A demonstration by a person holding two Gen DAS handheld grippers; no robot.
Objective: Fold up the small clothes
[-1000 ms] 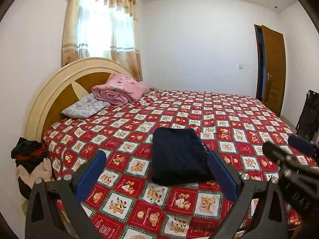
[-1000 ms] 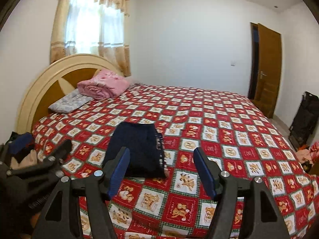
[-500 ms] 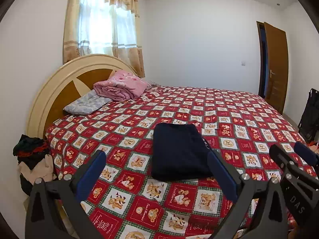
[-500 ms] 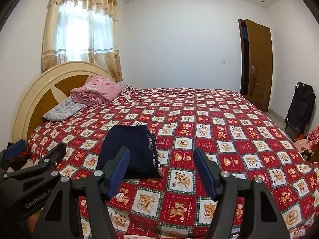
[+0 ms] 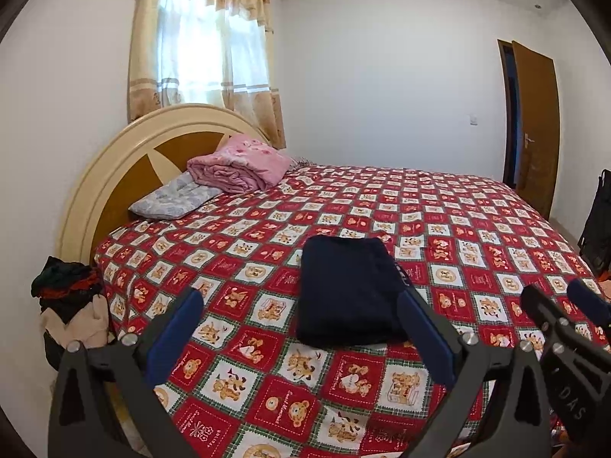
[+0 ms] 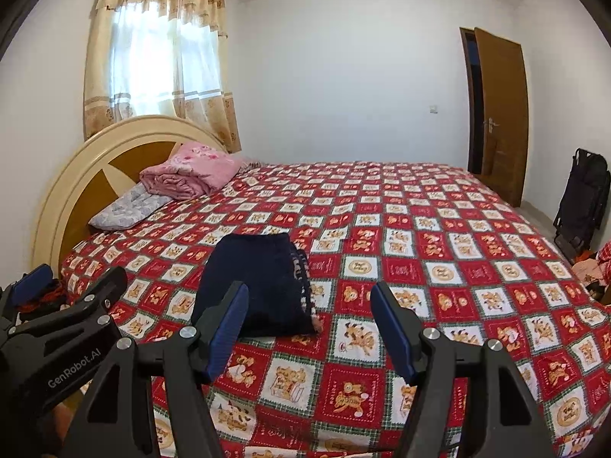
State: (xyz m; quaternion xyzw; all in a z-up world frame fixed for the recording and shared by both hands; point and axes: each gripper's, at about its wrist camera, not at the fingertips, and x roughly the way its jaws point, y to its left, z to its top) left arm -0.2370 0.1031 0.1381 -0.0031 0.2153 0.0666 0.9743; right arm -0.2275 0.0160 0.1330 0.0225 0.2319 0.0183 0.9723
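Note:
A folded dark navy garment lies flat on the red patterned bedspread, near the bed's front edge. It also shows in the right wrist view. My left gripper is open and empty, held back from the bed in front of the garment. My right gripper is open and empty, to the right of the garment and short of it. The right gripper shows at the right edge of the left wrist view, and the left gripper shows at the left of the right wrist view.
A pile of dark and beige clothes sits left of the bed by the headboard. A pink folded blanket and a grey pillow lie at the head. A black bag and more clothes are at the right.
Both grippers have pulled back and risen away from the bed, so the view is wider. The garment has not moved. Both stay open.

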